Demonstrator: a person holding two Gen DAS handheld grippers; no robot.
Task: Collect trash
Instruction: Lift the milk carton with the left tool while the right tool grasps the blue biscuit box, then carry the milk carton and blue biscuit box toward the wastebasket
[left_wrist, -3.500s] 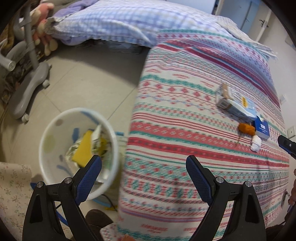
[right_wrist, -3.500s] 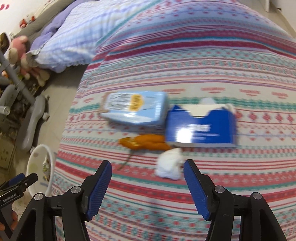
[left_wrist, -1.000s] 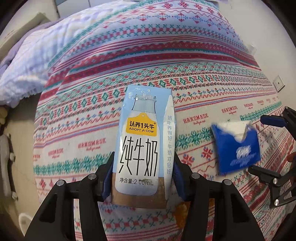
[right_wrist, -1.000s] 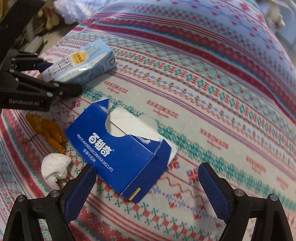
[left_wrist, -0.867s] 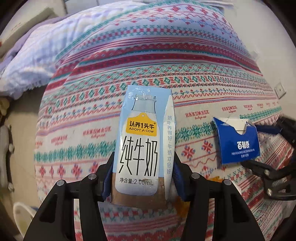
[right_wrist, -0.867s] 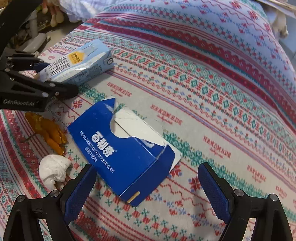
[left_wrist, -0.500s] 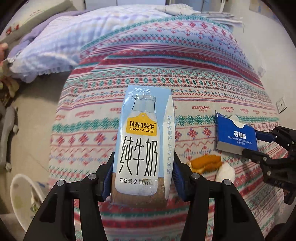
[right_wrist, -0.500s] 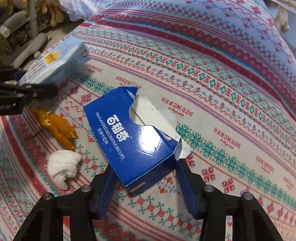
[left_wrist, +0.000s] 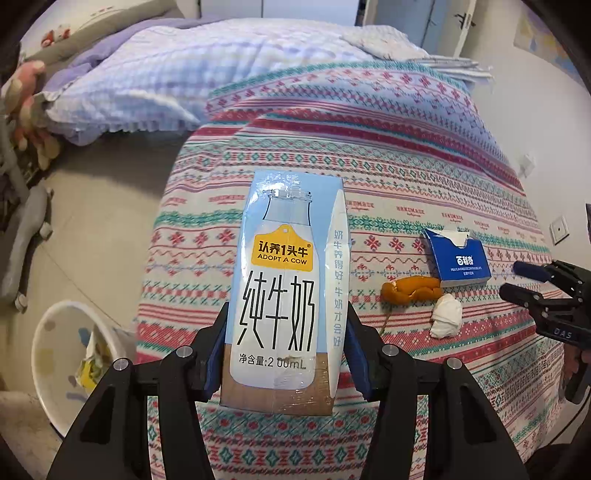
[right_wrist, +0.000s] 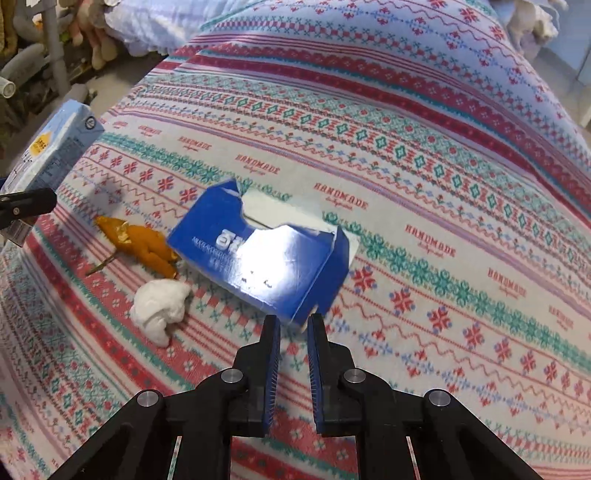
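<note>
The left gripper (left_wrist: 286, 354) clamps the milk carton (left_wrist: 286, 291), long axis running forward from the jaws; the bin (left_wrist: 70, 354) lies low to its left, so this hand is nearer; the right gripper (right_wrist: 293, 332), tilted down, has just been closing, jaws narrowed just short of the blue box (right_wrist: 266, 254) corner, nothing between them.

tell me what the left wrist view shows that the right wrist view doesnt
Only the left wrist view shows the white trash bin on the floor, the milk carton's printed front clamped in the left tongs, and the blue box's readable label.

Only the right wrist view shows the right tongs, which have just been closing, nearly shut at the blue box's near corner; whether they pinch it is unclear.

Both share the patterned bedspread, the blue box, the orange peel, the white tissue wad and the milk carton.
</note>
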